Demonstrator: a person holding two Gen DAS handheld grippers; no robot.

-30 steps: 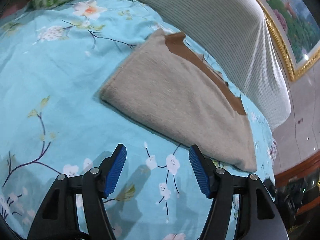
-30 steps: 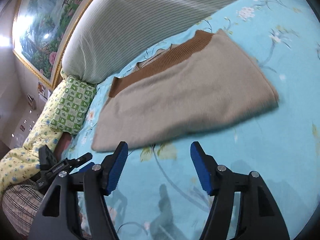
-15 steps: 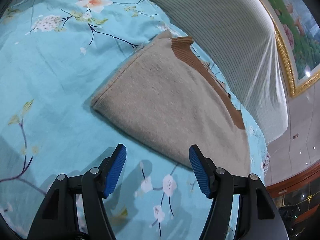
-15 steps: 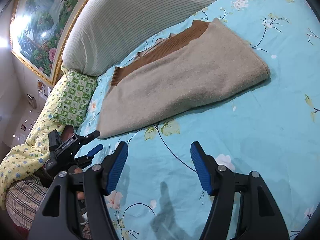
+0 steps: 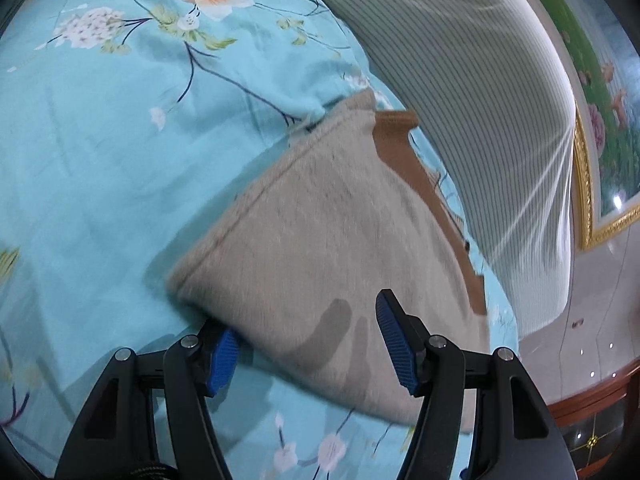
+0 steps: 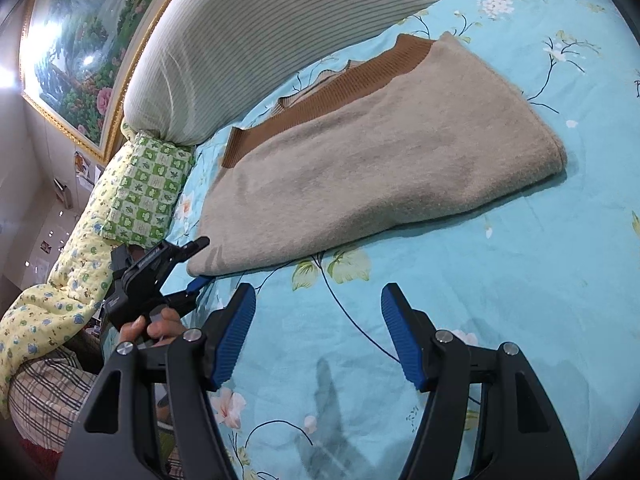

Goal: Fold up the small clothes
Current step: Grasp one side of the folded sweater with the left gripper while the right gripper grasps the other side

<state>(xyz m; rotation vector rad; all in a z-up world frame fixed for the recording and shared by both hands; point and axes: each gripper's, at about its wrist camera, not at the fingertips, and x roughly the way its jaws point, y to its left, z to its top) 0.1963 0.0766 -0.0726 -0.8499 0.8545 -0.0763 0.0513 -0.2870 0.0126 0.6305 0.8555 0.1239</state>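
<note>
The beige sweater (image 5: 320, 248) looks much bigger and closer in the left wrist view than a second ago, because the left claw (image 5: 308, 344) has slid forward and down to its near corner. One blue finger now goes under the sweater's edge and the other sits over the cloth. The jaws have just closed a little, with the corner between them, but they do not pinch it yet.

The sweater lies folded flat on the blue flowery bed sheet (image 5: 100, 160), its brown trim (image 6: 332, 92) toward the striped pillow (image 6: 256, 28). The green pillow (image 6: 148, 188) is off to the side.

The right claw (image 6: 318, 332) hangs open over bare sheet, near the sweater but not touching it.

It looks like the grab step before another fold. Next, the left claw should squeeze the corner tight, then lift it across.
</note>
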